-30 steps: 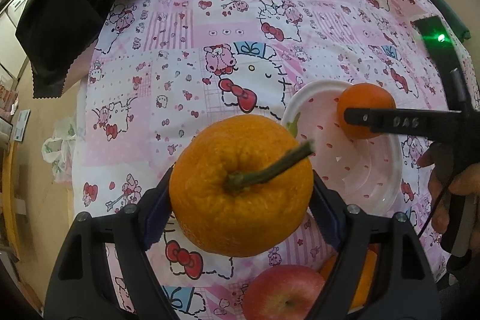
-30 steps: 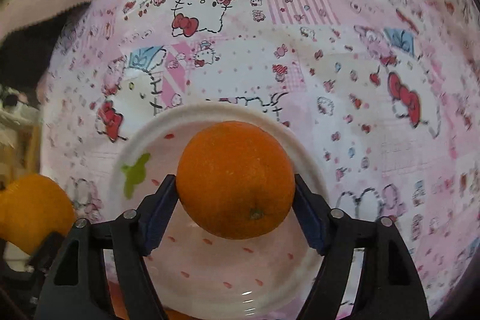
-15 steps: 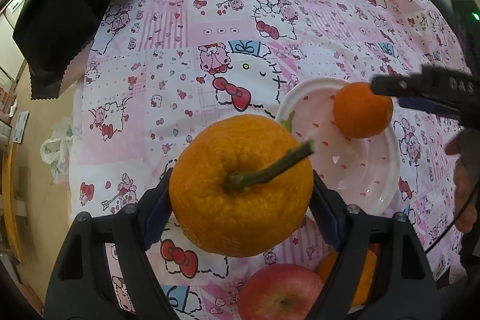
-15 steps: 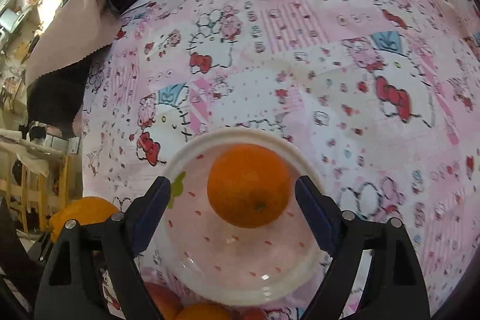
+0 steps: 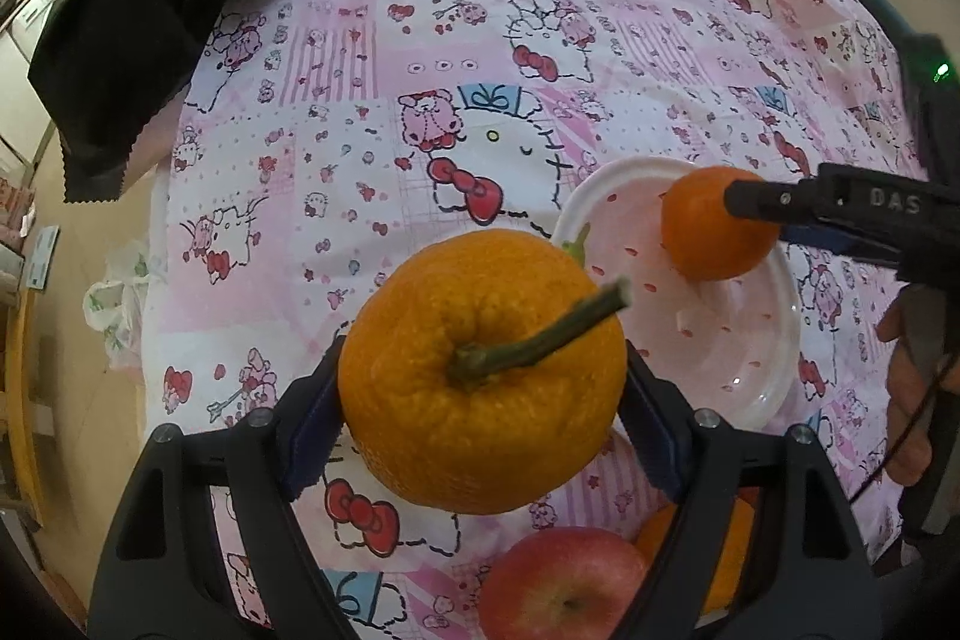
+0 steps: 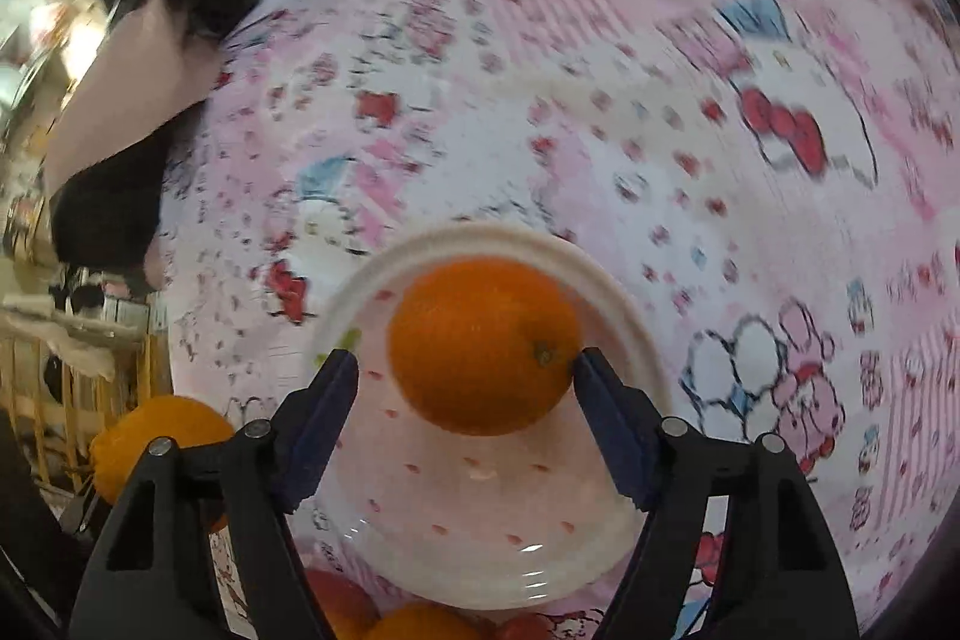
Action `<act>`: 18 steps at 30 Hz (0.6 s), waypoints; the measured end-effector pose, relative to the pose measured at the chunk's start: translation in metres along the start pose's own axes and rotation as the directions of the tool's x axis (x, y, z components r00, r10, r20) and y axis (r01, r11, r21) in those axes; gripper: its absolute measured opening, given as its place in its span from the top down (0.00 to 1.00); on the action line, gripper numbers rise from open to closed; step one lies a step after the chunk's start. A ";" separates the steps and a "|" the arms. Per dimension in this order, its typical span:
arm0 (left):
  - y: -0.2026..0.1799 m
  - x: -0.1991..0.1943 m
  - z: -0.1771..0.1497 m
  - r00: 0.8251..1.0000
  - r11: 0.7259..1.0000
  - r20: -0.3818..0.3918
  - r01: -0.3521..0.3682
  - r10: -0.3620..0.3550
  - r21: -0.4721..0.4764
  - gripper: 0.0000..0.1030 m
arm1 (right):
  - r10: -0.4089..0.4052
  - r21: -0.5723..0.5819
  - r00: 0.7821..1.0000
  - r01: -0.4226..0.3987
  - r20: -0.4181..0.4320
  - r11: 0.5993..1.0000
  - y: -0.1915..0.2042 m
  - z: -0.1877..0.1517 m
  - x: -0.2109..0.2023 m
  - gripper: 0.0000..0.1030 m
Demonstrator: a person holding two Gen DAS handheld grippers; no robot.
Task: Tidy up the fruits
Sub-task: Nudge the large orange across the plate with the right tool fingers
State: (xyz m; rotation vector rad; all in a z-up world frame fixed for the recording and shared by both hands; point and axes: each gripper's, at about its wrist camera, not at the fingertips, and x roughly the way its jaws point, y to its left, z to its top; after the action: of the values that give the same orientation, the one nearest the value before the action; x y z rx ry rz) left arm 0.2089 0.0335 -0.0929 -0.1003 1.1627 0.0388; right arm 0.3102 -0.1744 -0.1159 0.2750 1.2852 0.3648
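Two oranges concern us: our left tool point(image 5: 480, 394) pinches the big stemmed orange point(image 5: 480, 370) above the bed's patterned sheet point(image 5: 360, 100), while the small orange point(image 6: 483, 343) lies in the white bowl point(image 6: 618, 292) between the spread fingers of our right tool point(image 6: 465, 409). An apple point(image 5: 558, 580) sits nearby.
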 end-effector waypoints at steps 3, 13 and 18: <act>0.004 0.005 0.000 1.000 1.000 -0.023 0.006 -0.006 -0.021 0.23 | -0.048 -0.065 0.999 0.049 0.023 0.997 0.011 0.001 0.005 0.25; 0.003 0.005 -0.001 1.000 1.000 -0.022 0.006 -0.006 -0.018 0.23 | 0.065 -0.161 0.998 -0.066 -0.012 0.985 0.040 -0.007 0.012 0.26; 0.004 0.004 -0.001 1.000 1.000 -0.024 0.007 -0.008 -0.022 0.23 | -0.016 -0.217 1.000 0.021 0.024 0.976 0.046 -0.010 0.012 0.27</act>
State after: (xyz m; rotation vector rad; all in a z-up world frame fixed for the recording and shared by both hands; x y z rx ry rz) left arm 0.2092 0.0368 -0.0976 -0.1246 1.1861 0.0433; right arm 0.2988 -0.1273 -0.1109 0.0815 1.2139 0.4812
